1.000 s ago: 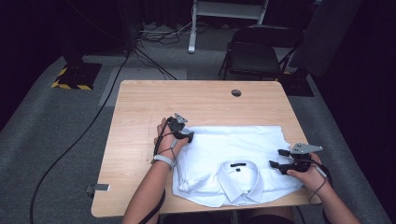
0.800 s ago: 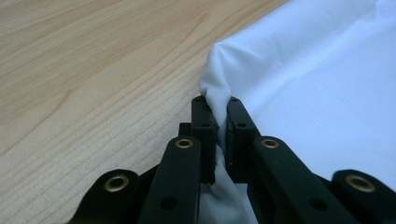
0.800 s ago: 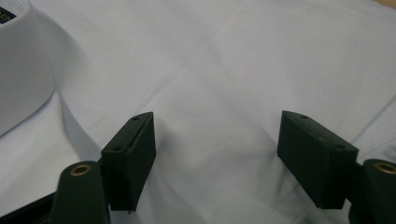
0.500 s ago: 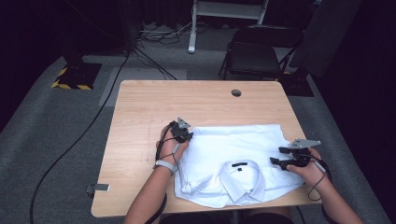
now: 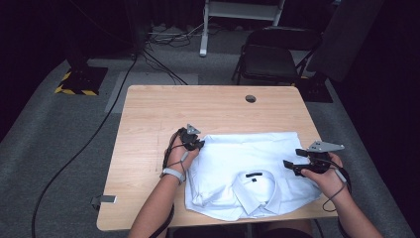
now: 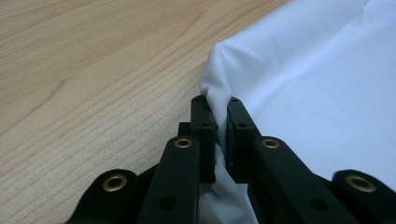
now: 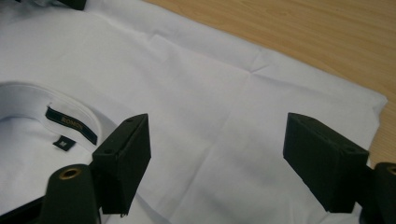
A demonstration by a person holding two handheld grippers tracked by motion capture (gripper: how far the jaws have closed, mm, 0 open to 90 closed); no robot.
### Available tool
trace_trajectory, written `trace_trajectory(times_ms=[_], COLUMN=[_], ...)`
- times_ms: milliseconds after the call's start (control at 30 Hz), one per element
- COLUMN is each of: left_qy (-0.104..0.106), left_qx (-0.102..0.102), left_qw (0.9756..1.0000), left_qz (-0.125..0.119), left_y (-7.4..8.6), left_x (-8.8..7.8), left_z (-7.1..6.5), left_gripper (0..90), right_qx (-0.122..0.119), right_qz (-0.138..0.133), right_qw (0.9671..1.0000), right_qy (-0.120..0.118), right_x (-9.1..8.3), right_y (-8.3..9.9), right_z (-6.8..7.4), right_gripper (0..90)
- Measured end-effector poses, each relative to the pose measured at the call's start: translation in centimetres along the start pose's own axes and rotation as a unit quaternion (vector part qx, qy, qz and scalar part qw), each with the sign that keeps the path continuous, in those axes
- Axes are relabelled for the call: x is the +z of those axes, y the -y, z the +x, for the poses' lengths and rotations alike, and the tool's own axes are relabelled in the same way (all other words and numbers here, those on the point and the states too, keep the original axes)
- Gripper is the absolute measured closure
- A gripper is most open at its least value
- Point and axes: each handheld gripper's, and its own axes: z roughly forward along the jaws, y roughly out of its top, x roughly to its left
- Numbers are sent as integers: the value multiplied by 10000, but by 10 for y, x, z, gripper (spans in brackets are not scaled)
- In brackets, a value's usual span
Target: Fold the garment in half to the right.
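Since a second ago your left gripper (image 6: pixel 217 135) has clamped onto the far left corner of the white shirt (image 5: pixel 247 173), which lies folded on the near right of the wooden table (image 5: pixel 163 109). Your right gripper (image 7: pixel 217 158) has risen, jaws just widening, empty, above the shirt. Chair (image 5: pixel 270 57) behind, grey carpet.

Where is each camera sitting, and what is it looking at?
High view: sits above the person's side, looking forward and down on the table; both forearms, left gripper and right gripper show.
Left gripper view: rides the left gripper, looking along its jaws, shut on the white shirt corner.
Right gripper view: rides the right gripper, looking over open jaws at the shirt's collar.
Shared: all three show shirt and wooden table.
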Motion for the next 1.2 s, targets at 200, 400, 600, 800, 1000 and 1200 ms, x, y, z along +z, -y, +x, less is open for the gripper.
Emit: trace_trajectory(times_ms=[200,400,600,800,1000,1200], left_qy=[73,102,106,131,194,164], left_qx=[-102,-133,-135,-175,-239,-189], left_qw=[9999,9999,9999,9998,9995,9997], left_qz=[-5,-3,-2,-7,-8,-5], left_y=[0,0,0,0,0,0], left_x=[0,0,0,0,0,0], left_z=[2,3,3,4,6,5], left_gripper=[844,844,844,842,841,840], right_qx=[-7,-38,-141,-248,-355,-385], right_qz=[-83,-122,-207,-269,-339,-363], right_qw=[9999,9999,9997,9992,9985,9982], right_qy=[56,31,-17,-167,-237,-295], right_x=[-4,-6,-5,0,3,8], right_y=[-12,-23,-37,-48,-60,-66], right_z=[13,29,44,63,78,93], right_gripper=[229,224,220,212,209,204])
